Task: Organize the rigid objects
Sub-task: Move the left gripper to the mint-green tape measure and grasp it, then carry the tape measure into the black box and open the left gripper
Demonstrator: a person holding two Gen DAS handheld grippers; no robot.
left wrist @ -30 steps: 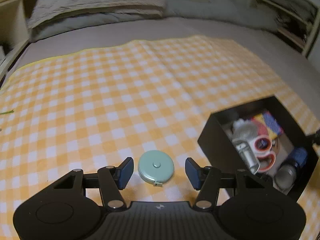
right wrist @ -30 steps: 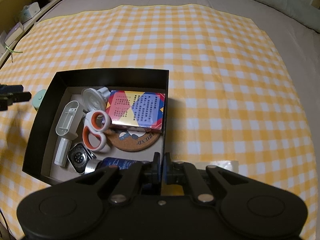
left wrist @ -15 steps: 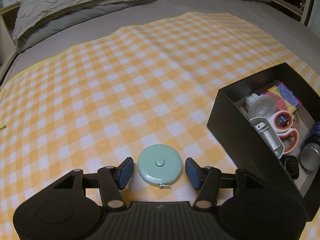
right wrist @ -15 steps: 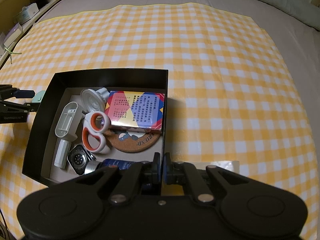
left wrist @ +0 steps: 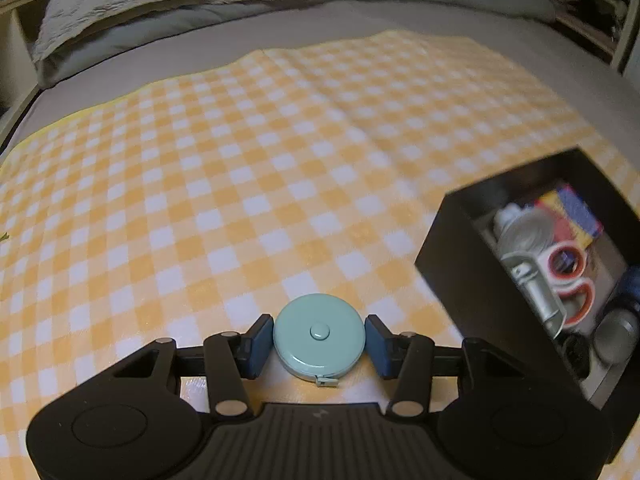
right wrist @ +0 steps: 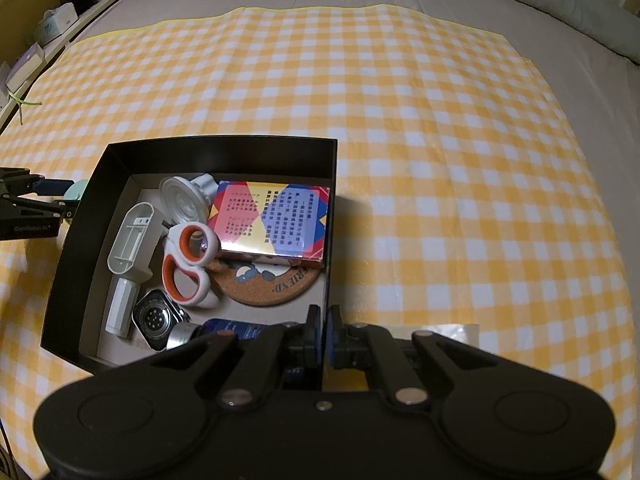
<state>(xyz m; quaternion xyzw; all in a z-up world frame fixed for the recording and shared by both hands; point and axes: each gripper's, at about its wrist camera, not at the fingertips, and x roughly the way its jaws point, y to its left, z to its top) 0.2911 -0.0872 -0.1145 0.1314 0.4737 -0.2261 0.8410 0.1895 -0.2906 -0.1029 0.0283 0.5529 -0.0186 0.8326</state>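
Note:
A round mint-green tape measure (left wrist: 319, 336) sits between the blue pads of my left gripper (left wrist: 319, 340), which is shut on it, on the yellow checked cloth. In the right wrist view the left gripper (right wrist: 48, 196) and a sliver of the tape measure (right wrist: 77, 190) show just left of the black box (right wrist: 224, 142). My right gripper (right wrist: 322, 336) is shut on the box's near right wall. The box holds orange-handled scissors (right wrist: 188, 264), a colourful carton (right wrist: 272, 220), a cork coaster (right wrist: 276, 284), a watch (right wrist: 156, 320) and white plastic parts.
The black box (left wrist: 472, 292) stands to the right of the left gripper. The checked cloth (right wrist: 440, 160) covers a grey bed. Pillows (left wrist: 160, 4) lie at the far end. Shelves with small boxes (right wrist: 52, 24) run along the left side.
My left gripper's pads have closed in from wide apart until they touch the tape measure's sides. The right gripper has stayed shut on the box wall.

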